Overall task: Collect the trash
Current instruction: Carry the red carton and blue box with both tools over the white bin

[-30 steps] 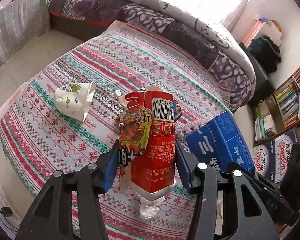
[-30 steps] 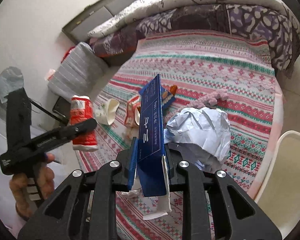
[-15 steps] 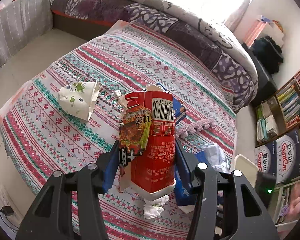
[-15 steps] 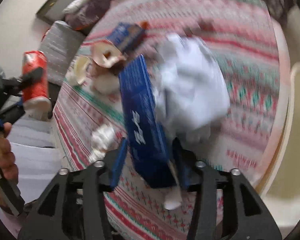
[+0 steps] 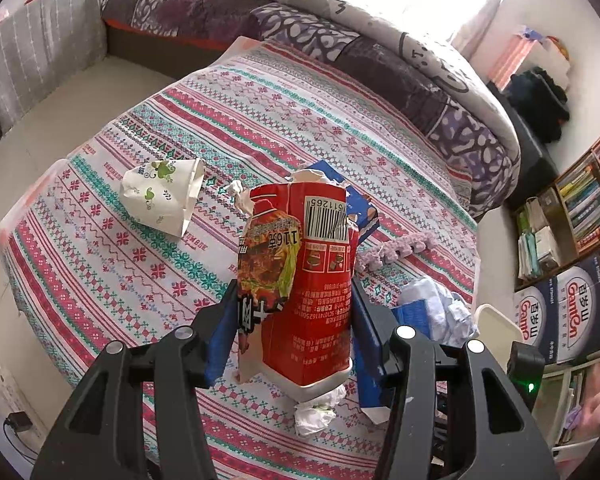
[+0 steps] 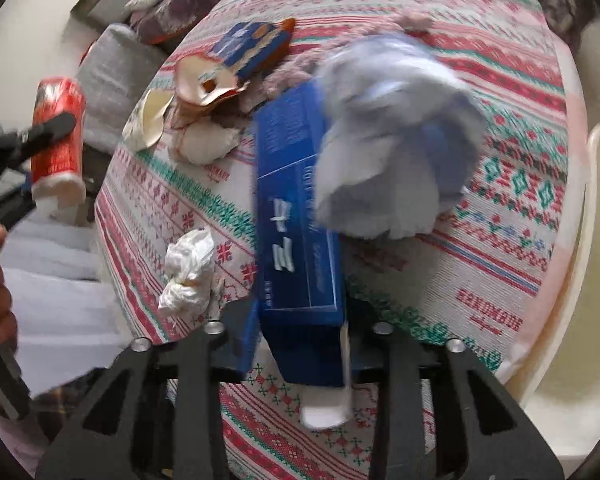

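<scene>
My left gripper (image 5: 292, 320) is shut on a crushed red noodle cup (image 5: 304, 276), held upright above the bed; the cup also shows at the left of the right wrist view (image 6: 58, 136). My right gripper (image 6: 300, 344) is shut on a flat blue box (image 6: 296, 216), tilted low over the bedspread, its far end against a crumpled pale-blue paper ball (image 6: 396, 140). On the patterned bedspread (image 5: 148, 248) lie a white paper cup with green print (image 5: 162, 194), a white tissue wad (image 6: 190, 276), and a blue snack packet (image 6: 248, 54).
A cream bin rim (image 6: 596, 240) stands at the bed's right edge. A purple-and-white quilt (image 5: 340, 40) is heaped at the far end. A grey cushion (image 5: 32, 52) sits left. Bookshelves and GanOn boxes (image 5: 556, 308) stand right.
My right gripper has dropped and tipped forward with the blue box, close to the bedspread and the paper ball. My left gripper holds the red cup nearly still.
</scene>
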Available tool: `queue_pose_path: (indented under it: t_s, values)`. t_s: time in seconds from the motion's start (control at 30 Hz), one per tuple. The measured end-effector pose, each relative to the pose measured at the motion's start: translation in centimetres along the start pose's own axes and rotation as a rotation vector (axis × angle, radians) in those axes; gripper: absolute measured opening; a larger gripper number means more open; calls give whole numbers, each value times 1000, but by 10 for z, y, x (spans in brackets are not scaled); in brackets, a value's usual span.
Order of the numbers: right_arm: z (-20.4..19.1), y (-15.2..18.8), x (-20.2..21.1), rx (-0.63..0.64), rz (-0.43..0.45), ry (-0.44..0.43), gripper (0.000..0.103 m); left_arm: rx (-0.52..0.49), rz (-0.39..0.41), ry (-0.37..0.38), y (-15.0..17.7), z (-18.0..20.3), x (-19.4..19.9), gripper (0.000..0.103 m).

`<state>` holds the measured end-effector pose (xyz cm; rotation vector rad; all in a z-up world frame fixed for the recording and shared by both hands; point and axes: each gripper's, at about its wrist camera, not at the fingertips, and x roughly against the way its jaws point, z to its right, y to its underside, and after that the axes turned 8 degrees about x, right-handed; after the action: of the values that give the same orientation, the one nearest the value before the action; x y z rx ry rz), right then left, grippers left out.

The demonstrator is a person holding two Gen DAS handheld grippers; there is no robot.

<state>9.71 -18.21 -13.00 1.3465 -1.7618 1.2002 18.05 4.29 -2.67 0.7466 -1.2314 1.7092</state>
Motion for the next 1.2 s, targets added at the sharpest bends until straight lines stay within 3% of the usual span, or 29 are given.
queue_pose_path:
  t_s: [0.2, 0.4, 0.53, 0.77, 1.2]
  values:
    - [-35, -11, 35, 107, 152, -6, 23, -3, 42, 11, -2, 2, 9, 52]
    - [-39, -23, 80, 96, 317, 4, 23, -17, 93, 1, -2, 7, 16, 52]
    - [-35, -29, 96, 79, 383, 37, 23, -24, 122, 13, -1, 17, 19, 52]
    - [-18, -27, 110, 30, 447, 119, 23, -71, 151, 23, 5, 42, 18, 52]
    - [35, -3, 139, -108, 465, 207, 23, -182, 109, 84, 28, 109, -3, 52]
